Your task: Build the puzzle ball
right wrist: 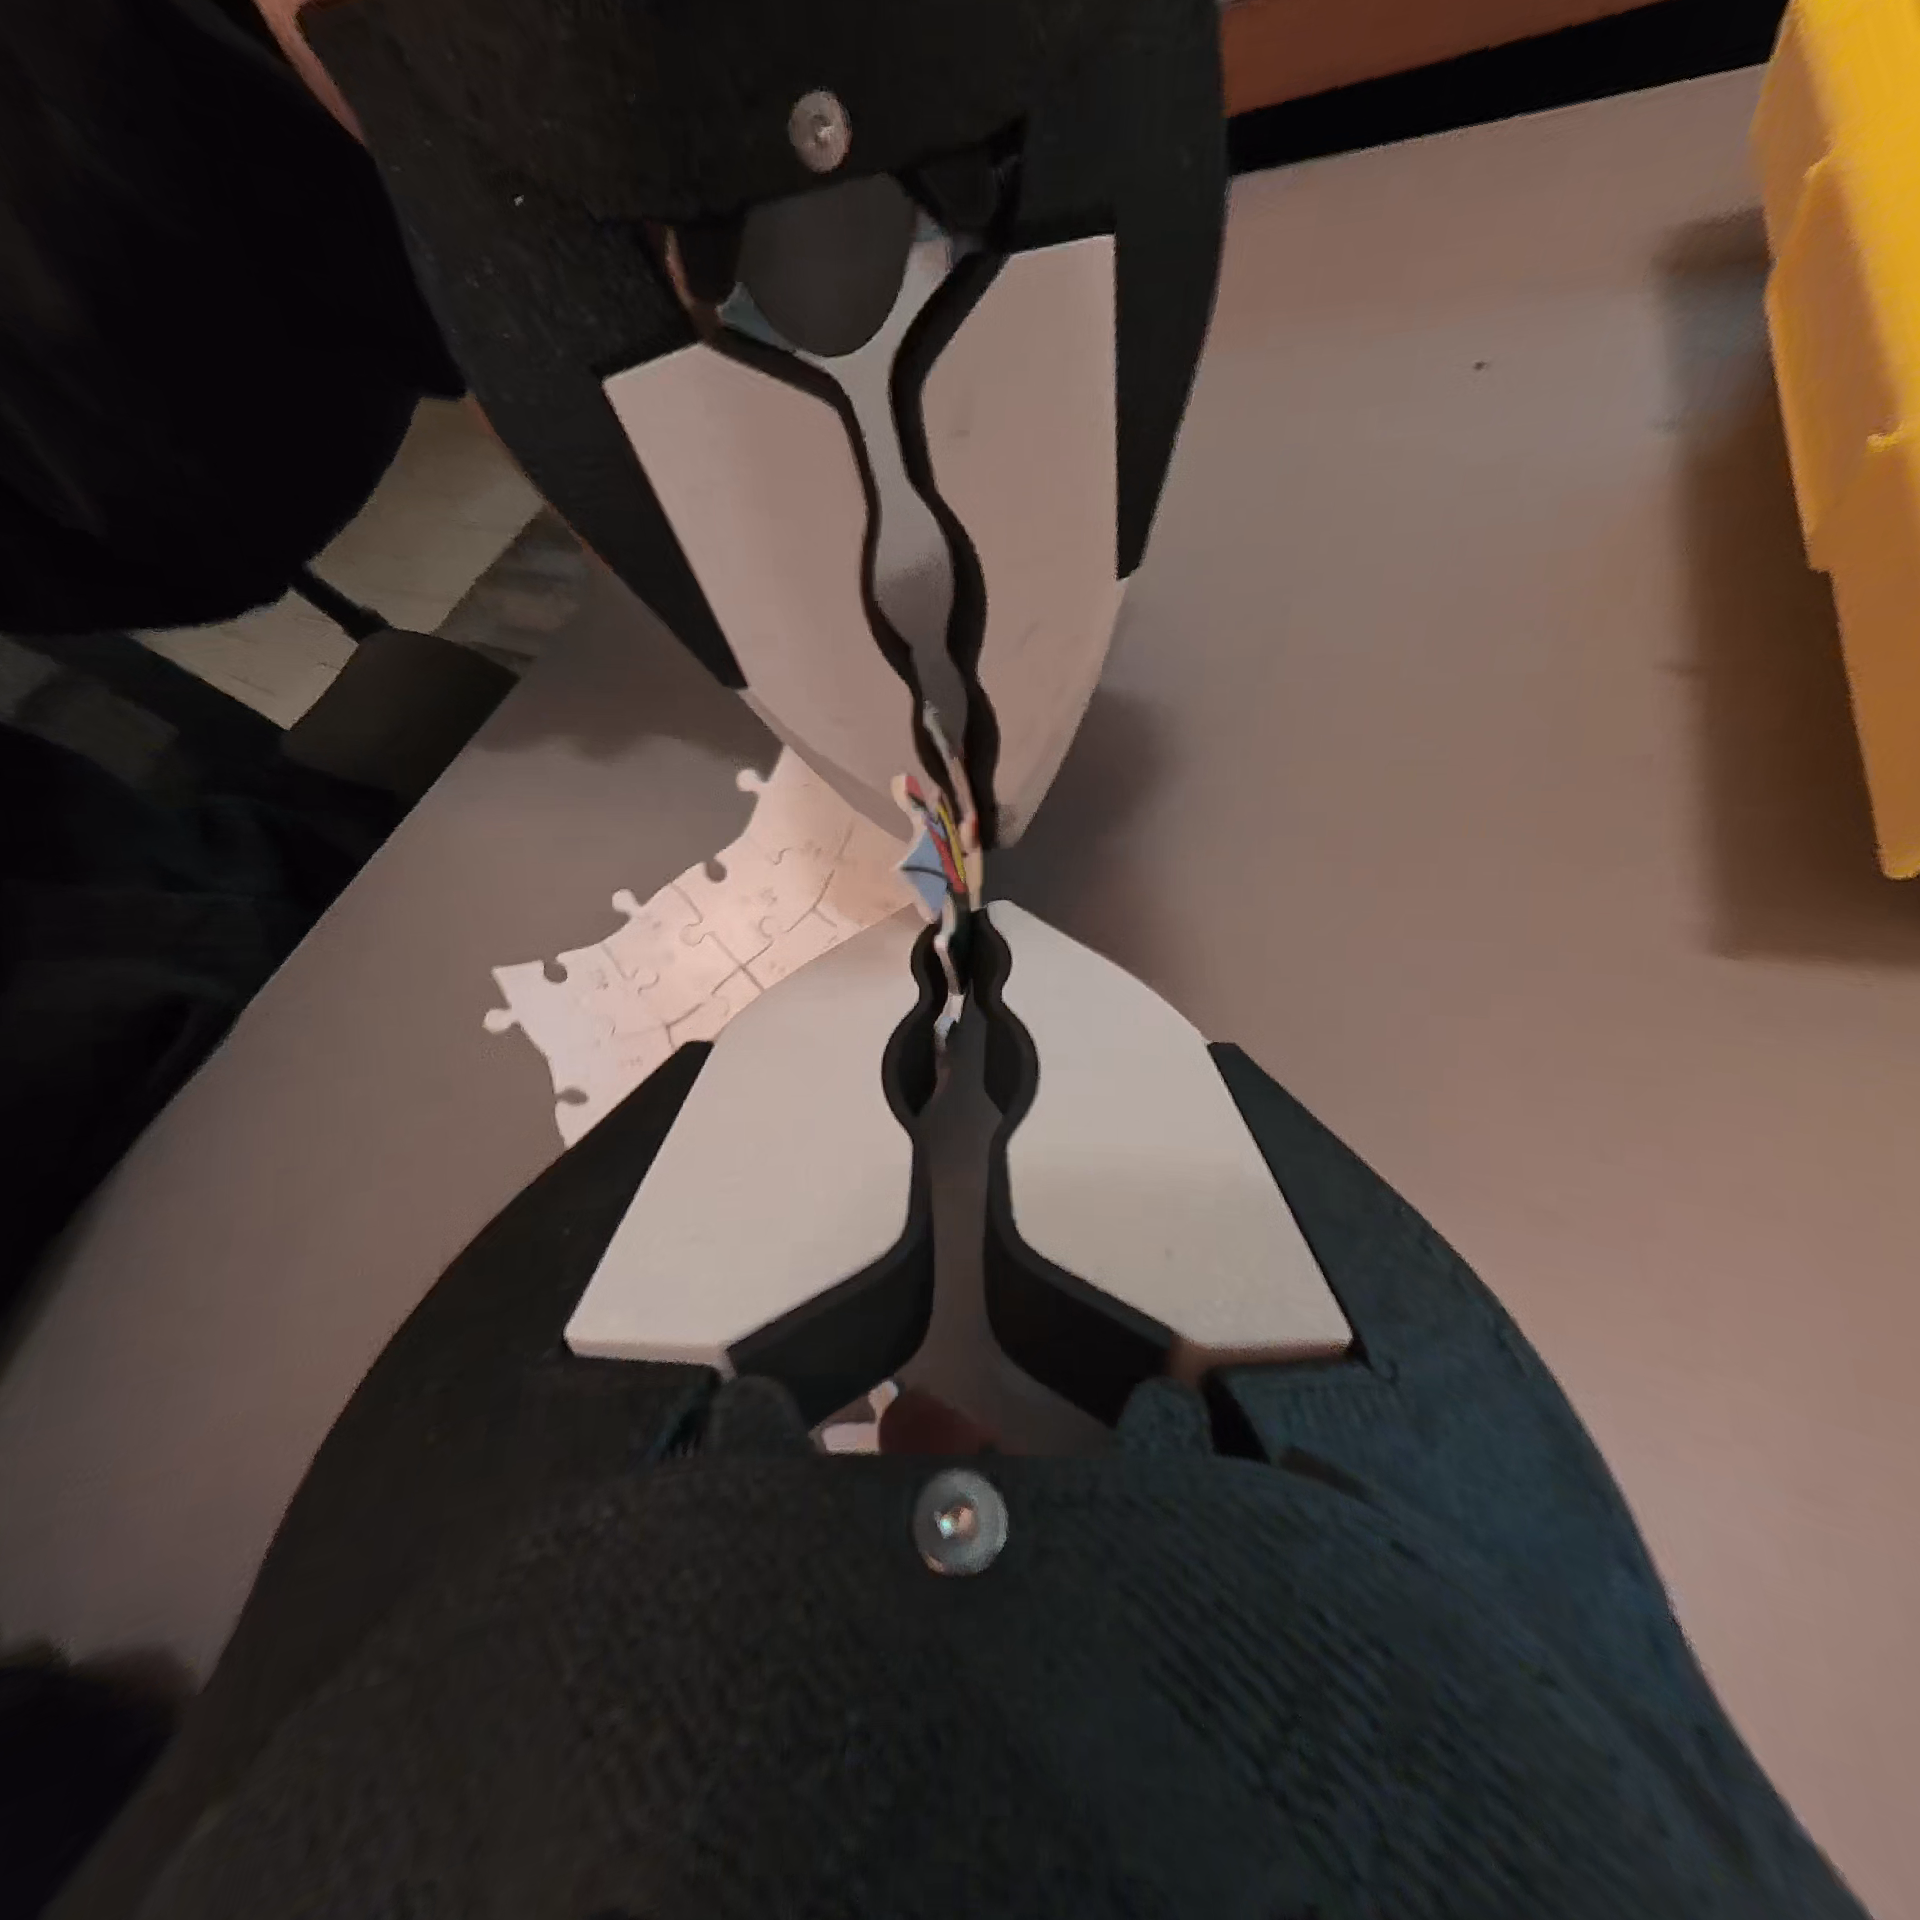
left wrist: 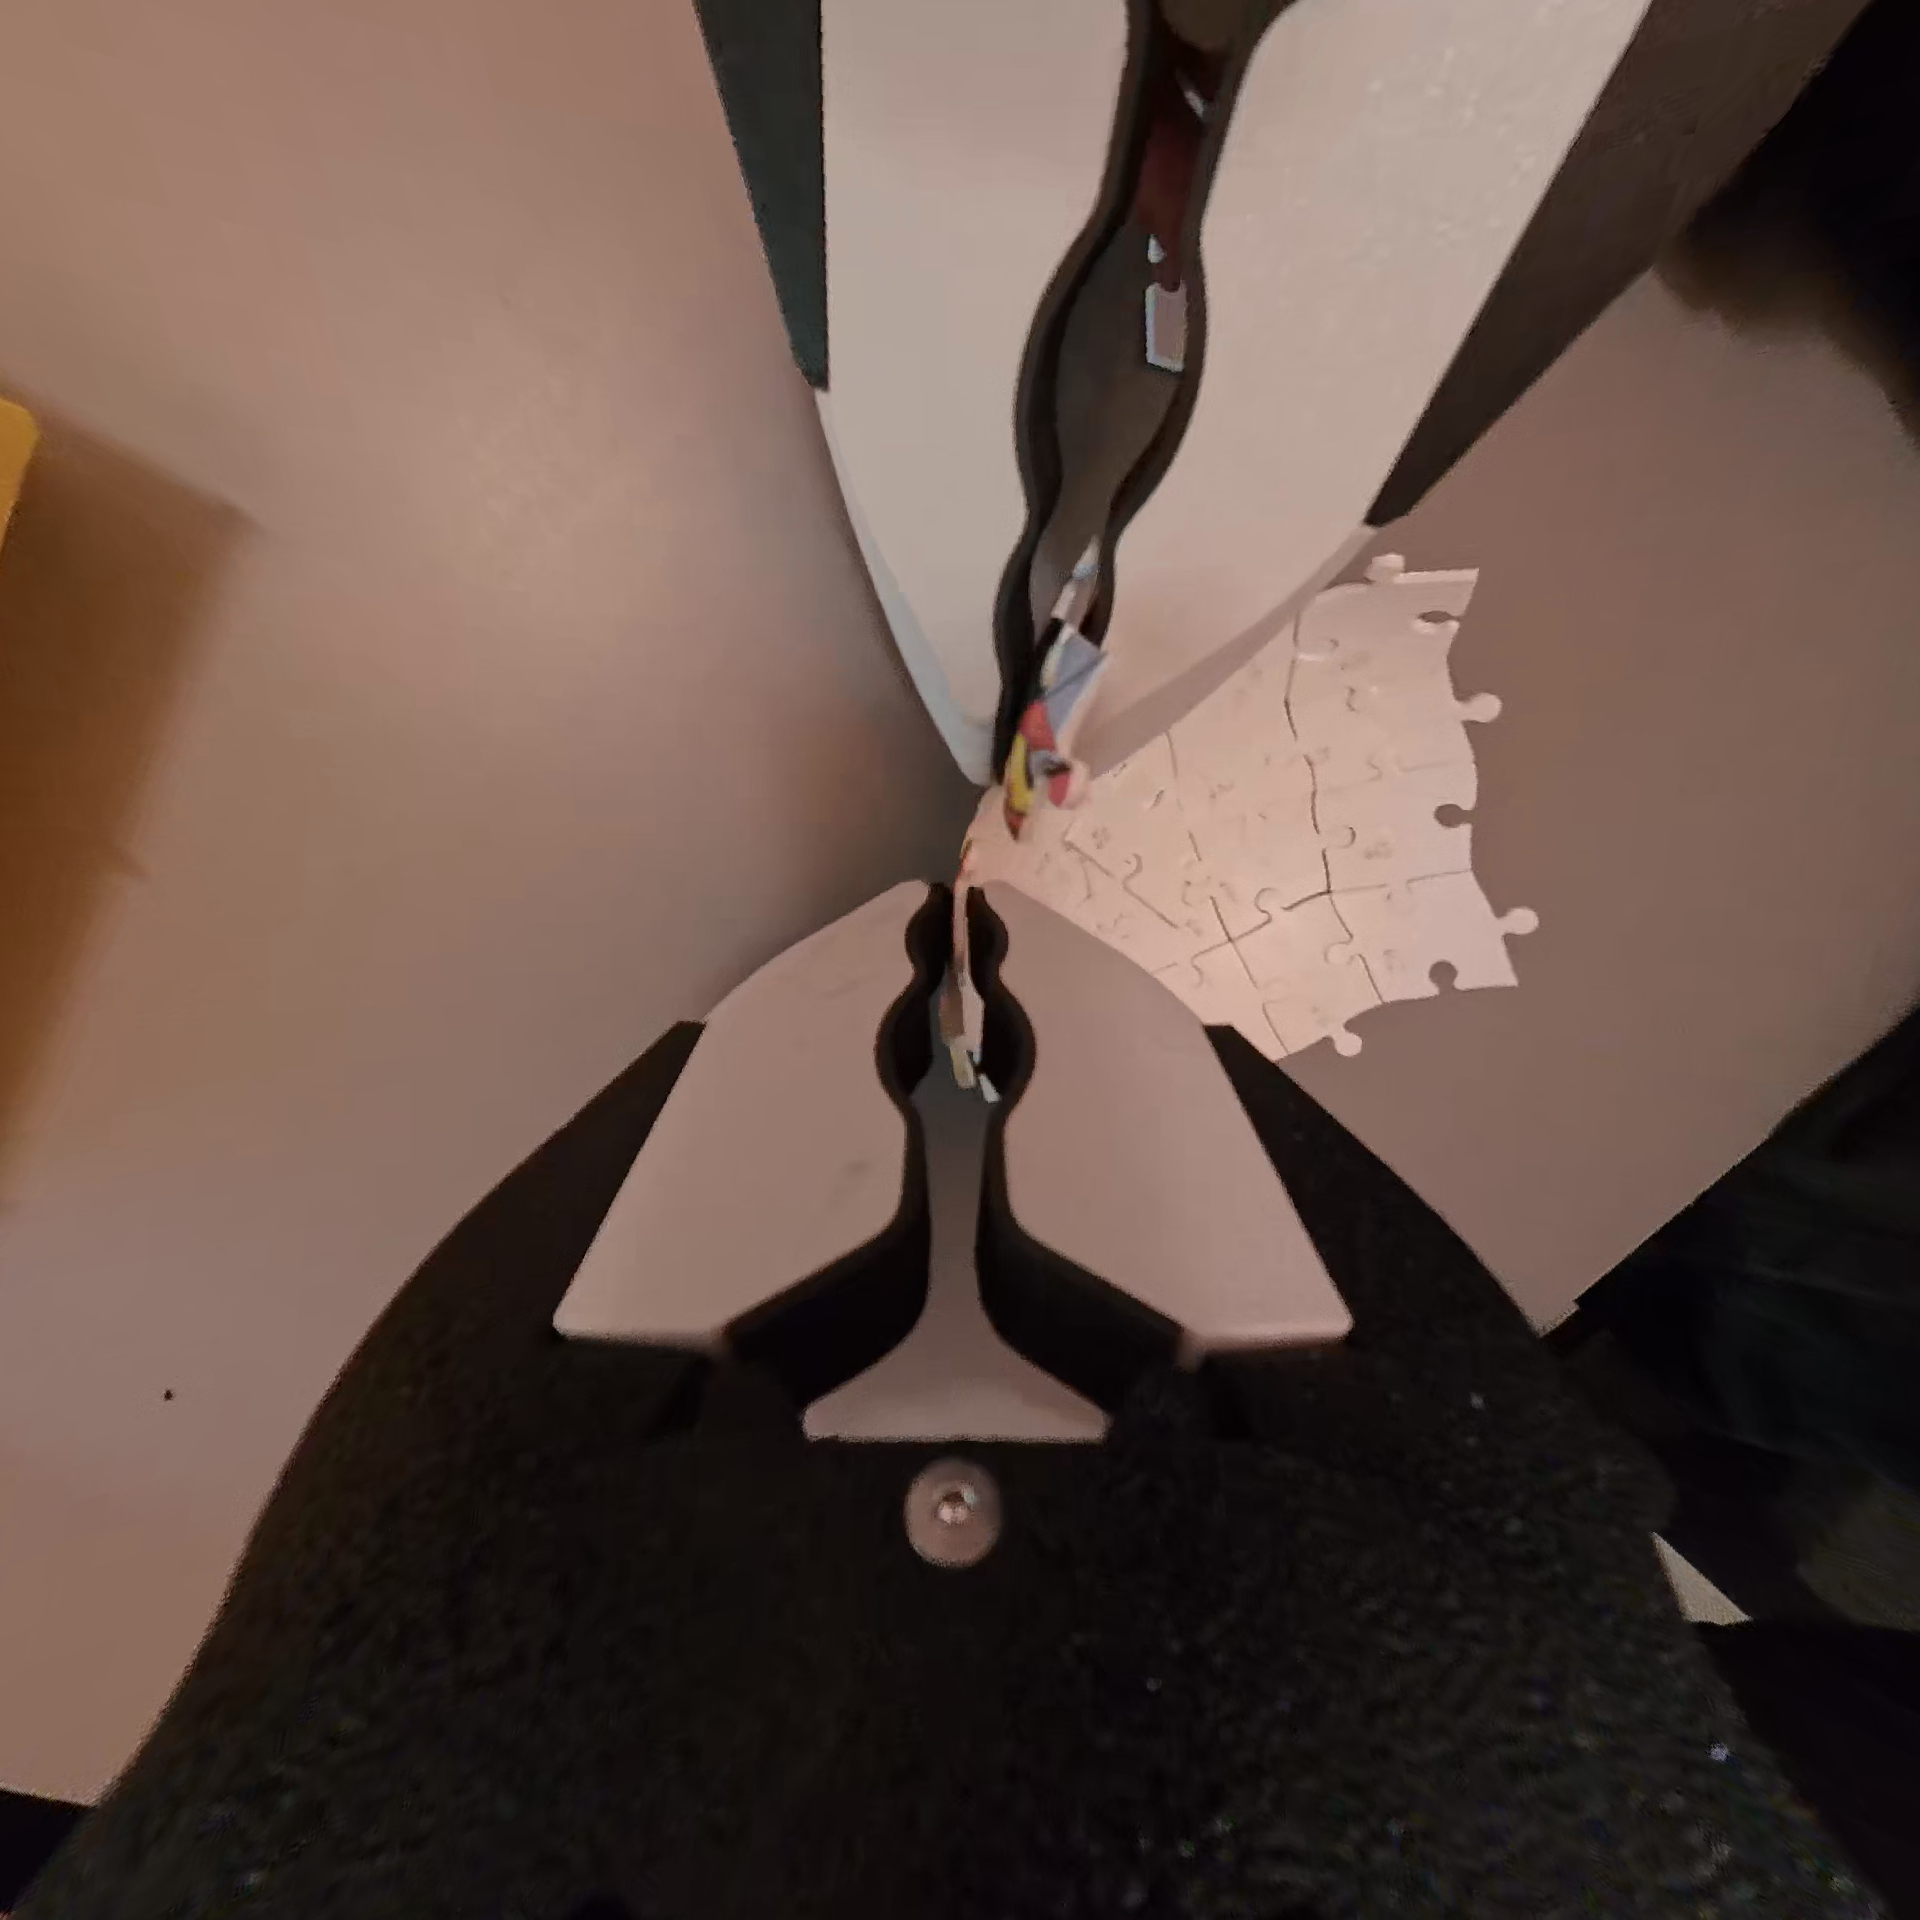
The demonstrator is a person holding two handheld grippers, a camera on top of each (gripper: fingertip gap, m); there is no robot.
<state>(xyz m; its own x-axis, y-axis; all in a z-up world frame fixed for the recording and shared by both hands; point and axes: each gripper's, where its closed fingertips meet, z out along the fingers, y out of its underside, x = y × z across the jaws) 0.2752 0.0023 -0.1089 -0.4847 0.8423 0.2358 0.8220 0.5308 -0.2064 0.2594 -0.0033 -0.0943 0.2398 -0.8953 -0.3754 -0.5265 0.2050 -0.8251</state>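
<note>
My left gripper is shut on a thin puzzle piece, seen edge-on between its fingers. My right gripper is shut on another small piece. The two grippers meet tip to tip above the table. A colourful printed piece shows where the tips meet, and it also shows in the right wrist view. Below them lies a curved section of joined white puzzle pieces, blank side up; it appears in the right wrist view too.
A yellow bin stands on the beige table to the right, and its corner shows in the left wrist view. The table edge runs close to the puzzle section, with dark floor beyond. Both grippers' tips are close together, under 4 cm apart.
</note>
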